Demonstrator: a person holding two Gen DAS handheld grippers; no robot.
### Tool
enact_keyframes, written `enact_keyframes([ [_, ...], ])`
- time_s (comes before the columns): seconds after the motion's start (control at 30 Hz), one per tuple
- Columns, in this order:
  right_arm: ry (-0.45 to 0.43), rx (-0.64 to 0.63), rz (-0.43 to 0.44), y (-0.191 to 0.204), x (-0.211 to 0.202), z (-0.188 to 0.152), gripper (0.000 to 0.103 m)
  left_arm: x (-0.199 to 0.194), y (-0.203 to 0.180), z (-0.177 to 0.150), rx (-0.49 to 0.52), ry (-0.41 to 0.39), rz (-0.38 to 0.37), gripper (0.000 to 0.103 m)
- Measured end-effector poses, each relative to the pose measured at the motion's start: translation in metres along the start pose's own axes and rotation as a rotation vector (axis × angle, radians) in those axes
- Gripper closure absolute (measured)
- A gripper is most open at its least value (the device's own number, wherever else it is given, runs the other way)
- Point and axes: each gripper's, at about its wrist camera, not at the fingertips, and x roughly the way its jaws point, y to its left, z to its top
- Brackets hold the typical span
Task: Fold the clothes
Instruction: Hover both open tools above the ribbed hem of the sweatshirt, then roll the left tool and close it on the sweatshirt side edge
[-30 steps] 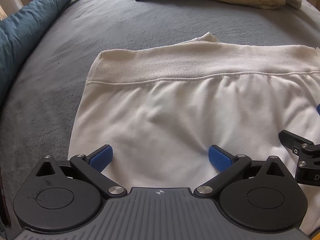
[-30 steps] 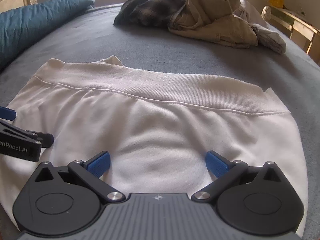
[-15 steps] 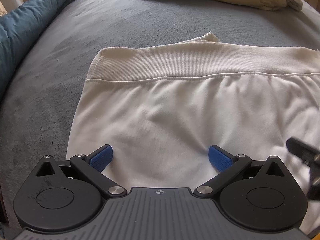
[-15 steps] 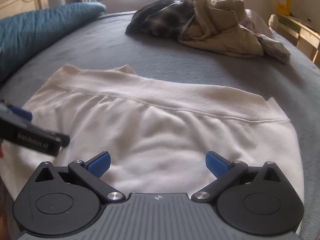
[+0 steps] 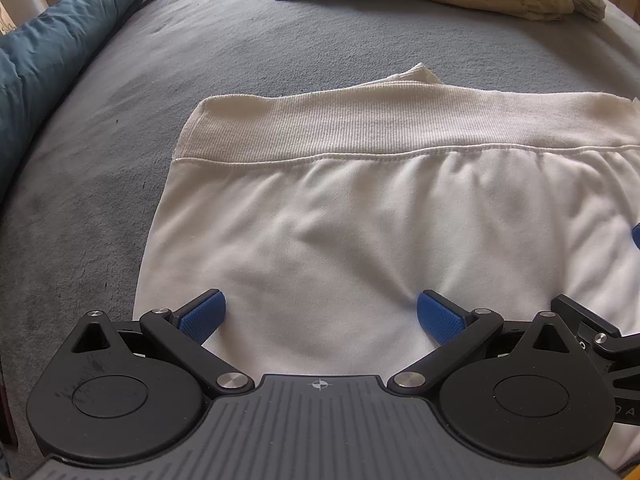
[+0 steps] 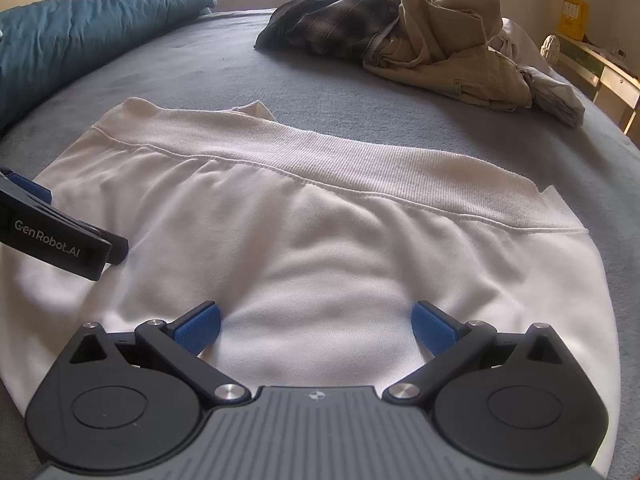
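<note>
Both pairs of blue fingers are spread wide and grasp nothing. The left gripper (image 5: 318,314) sits low over the near part of the white garment (image 5: 380,232), its pads (image 5: 202,316) close to the cloth; whether they touch it I cannot tell. The right gripper (image 6: 316,322) sits the same way over the garment's (image 6: 320,248) near part, further toward its right side, with the left one's black arm showing beside it.

The garment lies flat on the grey bed (image 5: 200,64), its ribbed band (image 5: 380,128) on the far edge, away from the grippers. It looks like thick, soft knit: light, limp, likely to sag and drag when lifted, not slippery. A pinch through both layers at the near corners, or at the band's two ends where the cloth is firmer, seems the best hold.

The garment's near edge is hidden under both grippers, so its full shape cannot be made out. A small flap (image 6: 258,110) pokes out behind the band. Beyond the garment lies a heap of clothes (image 6: 400,44), and left of it a teal pillow (image 6: 80,36).
</note>
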Motion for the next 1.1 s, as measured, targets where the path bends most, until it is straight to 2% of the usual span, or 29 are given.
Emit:
enact_keyframes([
  [0.3, -0.001, -0.004, -0.007, 0.002, 0.001, -0.001, 0.000, 0.000, 0.007, -0.002, -0.013, -0.018, -0.041, 0.000],
  [0.4, 0.001, -0.005, -0.006, 0.001, 0.001, 0.000, 0.000, -0.008, 0.015, -0.004, -0.022, -0.067, -0.080, 0.000],
  [0.57, 0.004, -0.007, -0.003, 0.000, 0.001, 0.000, 0.000, -0.031, 0.069, -0.012, -0.123, -0.150, -0.202, 0.000],
  [0.63, 0.003, -0.007, -0.001, 0.000, 0.001, 0.000, 0.000, -0.035, 0.098, -0.019, -0.165, -0.136, -0.256, 0.000],
  [0.77, 0.003, -0.006, 0.000, 0.000, 0.001, 0.000, 0.000, -0.035, 0.142, -0.054, -0.228, -0.043, -0.345, 0.003],
  [0.9, 0.004, -0.005, -0.002, 0.000, 0.001, 0.000, 0.000, -0.032, 0.167, -0.103, -0.296, 0.014, -0.394, 0.009],
  [0.97, 0.006, -0.005, -0.004, 0.001, 0.001, 0.000, 0.000, -0.033, 0.169, -0.116, -0.332, 0.012, -0.429, 0.021],
  [1.1, 0.010, -0.001, -0.011, 0.002, 0.001, 0.000, 0.000, -0.032, 0.167, -0.124, -0.352, -0.039, -0.464, 0.035],
])
